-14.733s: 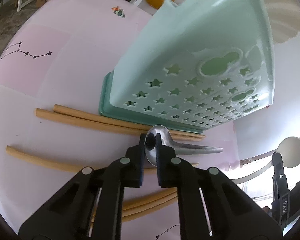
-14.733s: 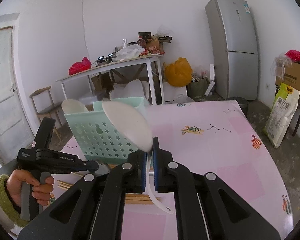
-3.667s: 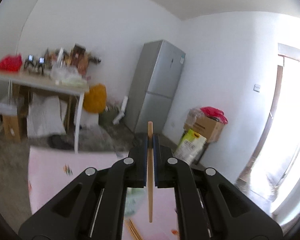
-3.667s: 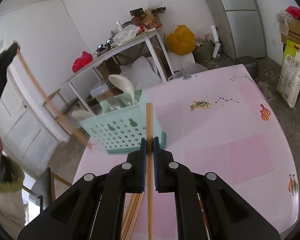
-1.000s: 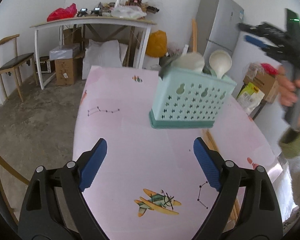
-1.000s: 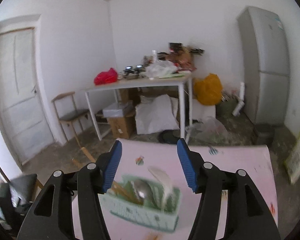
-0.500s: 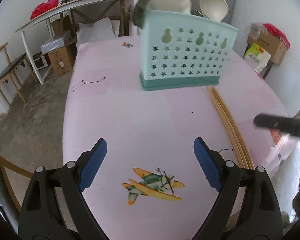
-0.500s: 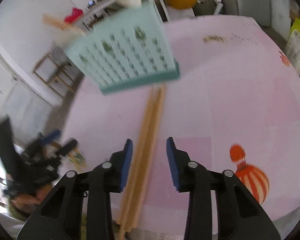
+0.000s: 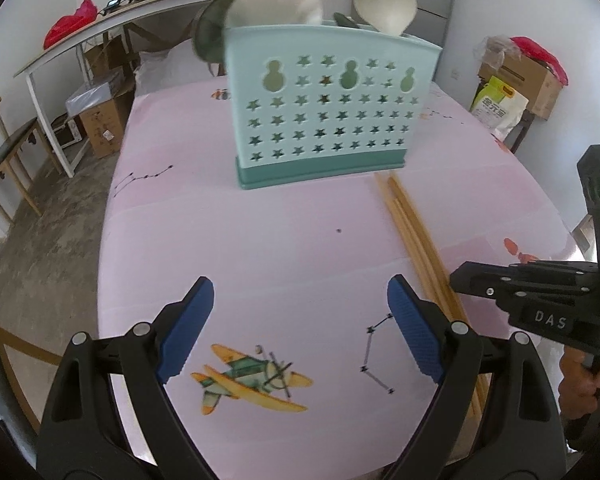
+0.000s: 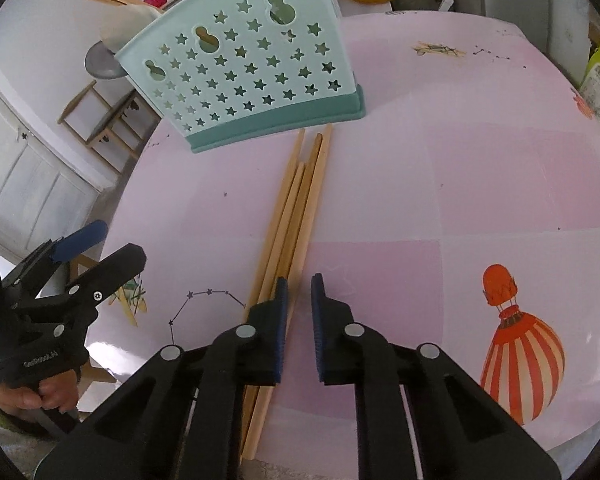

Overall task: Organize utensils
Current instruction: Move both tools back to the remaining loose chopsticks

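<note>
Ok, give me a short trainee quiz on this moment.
1. True or false: every chopstick is already in the basket.
2. Which print on the table lies nearest the left gripper? A airplane, B balloon, C fish.
3. Which gripper is down at the loose chopsticks?

Key: 1 false, several lie on the table. 2 A. 3 the right gripper.

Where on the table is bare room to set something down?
Free: between the chopsticks and the balloon print, and between the holder and the plane print. Crowded: the chopstick row by the right gripper.
</note>
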`<state>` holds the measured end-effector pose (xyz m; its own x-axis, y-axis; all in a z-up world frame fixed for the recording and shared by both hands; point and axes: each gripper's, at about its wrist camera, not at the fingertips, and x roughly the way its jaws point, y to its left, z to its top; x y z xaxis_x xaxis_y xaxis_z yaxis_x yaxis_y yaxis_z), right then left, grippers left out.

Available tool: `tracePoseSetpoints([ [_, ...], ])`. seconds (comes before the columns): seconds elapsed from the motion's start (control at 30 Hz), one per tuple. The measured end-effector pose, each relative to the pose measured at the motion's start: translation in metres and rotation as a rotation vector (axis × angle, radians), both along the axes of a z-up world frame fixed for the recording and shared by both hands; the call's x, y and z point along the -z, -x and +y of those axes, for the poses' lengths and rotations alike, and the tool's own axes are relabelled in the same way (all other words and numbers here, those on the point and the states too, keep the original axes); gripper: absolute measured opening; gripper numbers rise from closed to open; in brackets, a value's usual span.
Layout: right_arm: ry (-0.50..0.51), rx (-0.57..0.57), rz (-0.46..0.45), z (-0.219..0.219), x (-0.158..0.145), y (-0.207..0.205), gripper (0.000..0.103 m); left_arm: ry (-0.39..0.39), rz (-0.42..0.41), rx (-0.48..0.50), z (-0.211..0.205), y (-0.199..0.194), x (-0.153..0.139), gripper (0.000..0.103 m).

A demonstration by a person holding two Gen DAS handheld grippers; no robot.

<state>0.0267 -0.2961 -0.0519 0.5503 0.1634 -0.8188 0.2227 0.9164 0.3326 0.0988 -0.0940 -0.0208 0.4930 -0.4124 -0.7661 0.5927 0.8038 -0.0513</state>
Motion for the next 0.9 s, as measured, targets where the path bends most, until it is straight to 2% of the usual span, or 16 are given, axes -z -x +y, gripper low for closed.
tracePoseSetpoints([
  [0.13, 0.038, 0.025, 0.014, -0.005, 0.002, 0.004, 0.005, 0.014, 0.009, 0.034, -0.011, 0.002, -0.001, 0.084],
  [0.27, 0.018, 0.056, 0.011, -0.017, 0.004, 0.008, 0.005, 0.035, 0.026, 0.078, -0.026, 0.003, 0.002, 0.084],
  [0.33, -0.040, 0.059, -0.005, -0.022, 0.002, 0.009, 0.005, 0.034, 0.033, 0.088, -0.034, 0.003, 0.003, 0.084],
  [0.37, -0.066, 0.053, -0.018, -0.023, -0.001, 0.009, 0.005, 0.034, 0.034, 0.090, -0.037, 0.003, 0.004, 0.084],
  [0.5, -0.067, 0.015, -0.043, -0.014, -0.007, 0.005, 0.007, 0.030, 0.039, 0.095, -0.044, 0.004, 0.005, 0.084],
  [0.7, -0.053, -0.015, -0.007, -0.004, 0.006, -0.005, 0.007, 0.012, 0.051, 0.081, -0.043, 0.004, 0.010, 0.084],
  [0.9, -0.042, 0.008, -0.010, -0.006, 0.007, -0.006, 0.007, -0.003, 0.054, 0.094, -0.048, 0.003, 0.015, 0.084],
])
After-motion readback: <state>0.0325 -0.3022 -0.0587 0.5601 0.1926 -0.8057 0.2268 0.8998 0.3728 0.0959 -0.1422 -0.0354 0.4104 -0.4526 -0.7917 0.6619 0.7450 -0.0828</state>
